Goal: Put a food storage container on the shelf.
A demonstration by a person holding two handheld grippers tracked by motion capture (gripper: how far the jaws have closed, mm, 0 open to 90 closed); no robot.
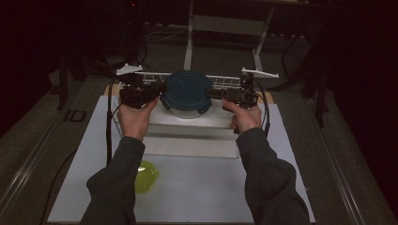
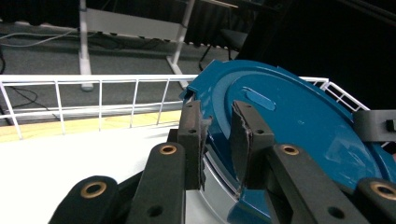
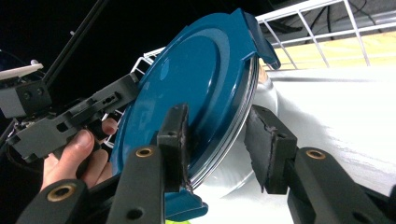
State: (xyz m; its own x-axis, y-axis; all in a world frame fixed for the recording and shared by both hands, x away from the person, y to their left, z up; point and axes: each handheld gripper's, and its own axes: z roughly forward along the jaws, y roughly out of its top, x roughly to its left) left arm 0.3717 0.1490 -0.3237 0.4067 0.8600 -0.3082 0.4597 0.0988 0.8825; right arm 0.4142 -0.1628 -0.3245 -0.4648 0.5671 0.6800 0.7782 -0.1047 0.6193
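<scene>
A round glass container with a blue clip lid (image 1: 187, 91) rests on a white raised board (image 1: 187, 140). My left gripper (image 1: 162, 88) reaches in at its left side. In the left gripper view the jaws (image 2: 217, 116) pinch the lid (image 2: 299, 116) at its rim, one pad under the edge and one on top. My right gripper (image 1: 212, 93) is at the container's right side. In the right gripper view its jaws (image 3: 217, 126) straddle the rim of the lid (image 3: 196, 70): one pad lies against the blue top, the other stands off the glass with a gap.
A white wire rack (image 1: 225, 80) runs along the back of the board, right behind the container. A yellow-green bowl (image 1: 145, 176) sits on the white tabletop near the left forearm. Table legs and cables stand on the dark floor beyond.
</scene>
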